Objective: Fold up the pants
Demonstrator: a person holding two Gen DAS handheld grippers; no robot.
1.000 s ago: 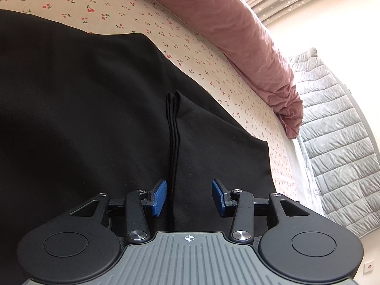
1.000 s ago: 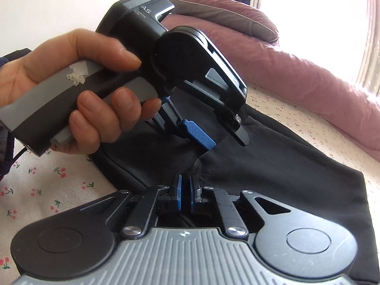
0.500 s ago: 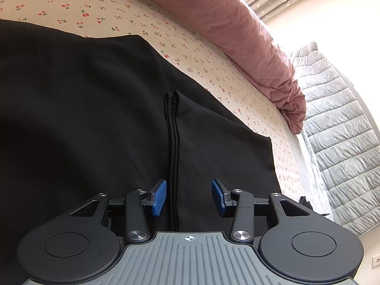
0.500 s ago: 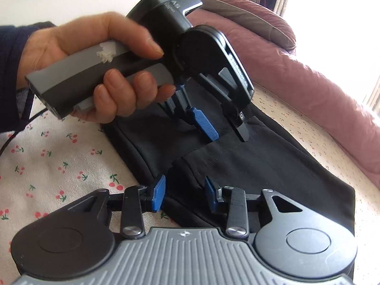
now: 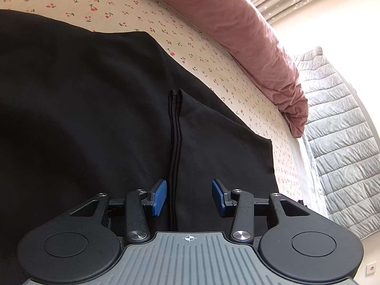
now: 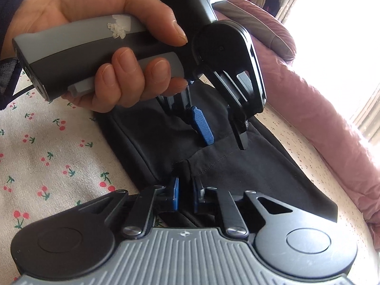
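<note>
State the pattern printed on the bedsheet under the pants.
Small red cherries on the cream cotton bedsheet; left wrist view shows it best.

The bed (image 5: 199, 54) wears a cream sheet printed with small red cherries. Black pants (image 5: 95, 109) lie flat across it, folded, with a layered edge running down the middle. Along the far side of the sheet rests a long pink pillow (image 5: 249, 38), and a grey quilted cover (image 5: 339, 147) hangs past the bed's end.
</note>
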